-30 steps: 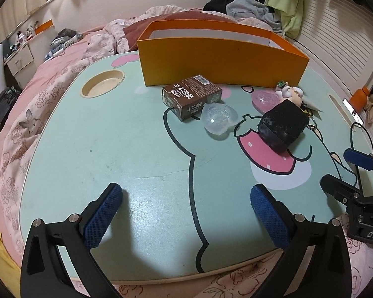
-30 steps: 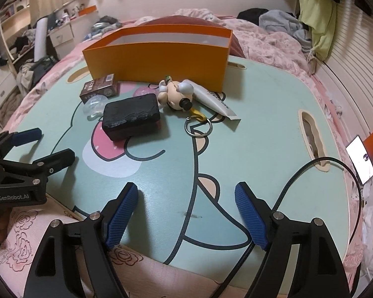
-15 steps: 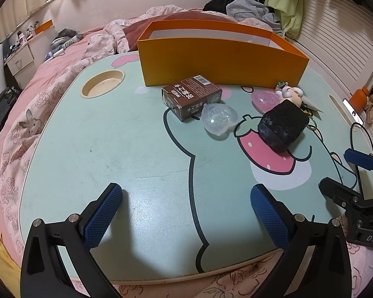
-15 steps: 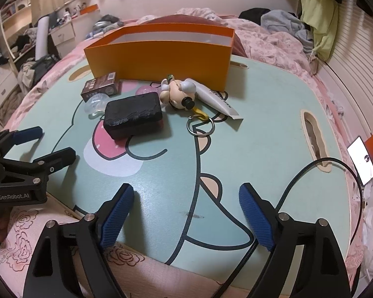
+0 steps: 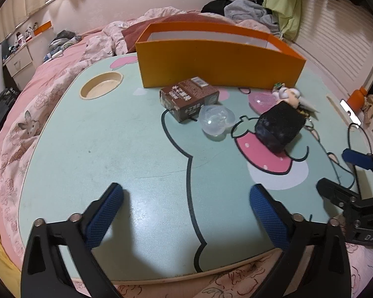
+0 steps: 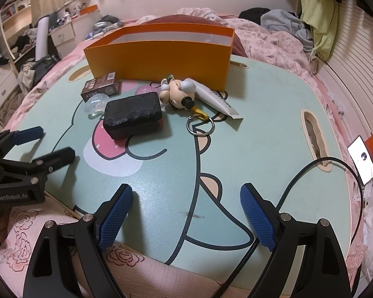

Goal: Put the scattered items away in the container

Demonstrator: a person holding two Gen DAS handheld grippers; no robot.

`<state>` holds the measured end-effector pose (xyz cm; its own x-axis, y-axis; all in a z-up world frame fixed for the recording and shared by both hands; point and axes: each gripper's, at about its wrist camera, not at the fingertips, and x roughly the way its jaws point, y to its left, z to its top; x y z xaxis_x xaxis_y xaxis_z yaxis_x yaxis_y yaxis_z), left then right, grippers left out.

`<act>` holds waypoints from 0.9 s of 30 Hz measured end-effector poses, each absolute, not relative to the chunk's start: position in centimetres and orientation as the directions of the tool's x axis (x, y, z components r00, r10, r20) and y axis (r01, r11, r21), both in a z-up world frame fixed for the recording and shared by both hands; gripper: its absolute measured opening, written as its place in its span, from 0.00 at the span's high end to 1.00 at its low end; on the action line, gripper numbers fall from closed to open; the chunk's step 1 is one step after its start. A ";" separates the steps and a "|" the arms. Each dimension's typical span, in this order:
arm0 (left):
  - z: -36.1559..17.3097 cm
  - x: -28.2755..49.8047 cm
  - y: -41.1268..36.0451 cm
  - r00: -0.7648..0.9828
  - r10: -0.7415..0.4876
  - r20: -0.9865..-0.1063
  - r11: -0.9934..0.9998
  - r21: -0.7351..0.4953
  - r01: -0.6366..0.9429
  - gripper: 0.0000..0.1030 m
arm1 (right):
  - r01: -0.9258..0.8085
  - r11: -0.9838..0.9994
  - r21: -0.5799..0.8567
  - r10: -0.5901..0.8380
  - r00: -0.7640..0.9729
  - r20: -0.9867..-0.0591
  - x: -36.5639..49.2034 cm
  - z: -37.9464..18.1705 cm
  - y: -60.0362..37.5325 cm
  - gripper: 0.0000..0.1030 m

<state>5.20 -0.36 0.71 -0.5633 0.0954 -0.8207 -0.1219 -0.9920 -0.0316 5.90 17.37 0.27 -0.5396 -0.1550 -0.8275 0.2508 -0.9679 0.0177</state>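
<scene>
The orange box (image 5: pixel 218 62) stands upright at the far side of the lap table (image 5: pixel 112 149), open at the top, its long axis running across the view, its long front wall facing both grippers; all places below are given from this box. Just in front of its wall, toward its left end, lies a brown carton (image 5: pixel 190 99), its long axis slanting toward the box; a clear plastic shell (image 5: pixel 215 120) touches the carton's near corner. In front of the box's middle sits a black block (image 6: pixel 133 114), long axis roughly parallel to the wall, on the printed strawberry; a pink disc (image 6: pixel 146 90) shows between block and box. Toward the box's right end lie a cartoon keychain figure (image 6: pixel 177 95), its ring (image 6: pixel 200 126) trailing nearward, and a white tube (image 6: pixel 217 99) whose far end lies close to the box wall and whose flat end points away to the right. The table surface nearer than these items is bare up to its near edge; a round cup recess (image 5: pixel 100 87) lies left of the box and a slot (image 6: pixel 314 139) well to its right; a black cable (image 6: pixel 310 171) crosses the near right corner. The left gripper (image 5: pixel 186 208) hovers over the near edge, jaws spread and closing, nothing between them; the right gripper (image 6: pixel 186 211) hangs likewise, spread wide and empty.
</scene>
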 end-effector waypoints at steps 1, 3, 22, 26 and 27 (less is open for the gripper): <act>1.0 5.2 -0.5 -0.566 0.119 -0.816 -0.990 -0.052 -0.133 0.21 | 0.251 -0.968 0.018 -0.155 -0.540 -0.827 5.9 0.3 17.4 0.14; 1.5 4.8 -0.8 -0.563 0.186 -0.806 -0.980 -0.114 -0.160 0.32 | 0.251 -0.968 0.018 -0.155 -0.540 -0.827 5.9 0.3 17.4 0.14; 1.2 -1.7 2.0 -0.541 0.201 -0.816 -0.977 -0.125 -0.174 0.62 | 0.252 -0.968 0.020 -0.158 -0.543 -0.825 6.0 0.3 17.5 0.14; 1.2 -1.8 2.5 -0.553 0.174 -0.815 -0.980 -0.086 -0.182 0.62 | 0.252 -0.968 0.020 -0.159 -0.543 -0.824 6.0 0.3 17.4 0.14; 1.1 -1.6 2.5 -0.556 0.177 -0.812 -0.979 -0.087 -0.185 0.62 | 0.252 -0.968 0.020 -0.159 -0.544 -0.824 6.0 0.3 17.4 0.14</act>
<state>-1.63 2.54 1.12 -0.5564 0.1769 -0.8119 -0.1846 -0.9790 -0.0868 5.97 17.42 0.26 -0.5438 -0.1586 -0.8241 0.2517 -0.9676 0.0201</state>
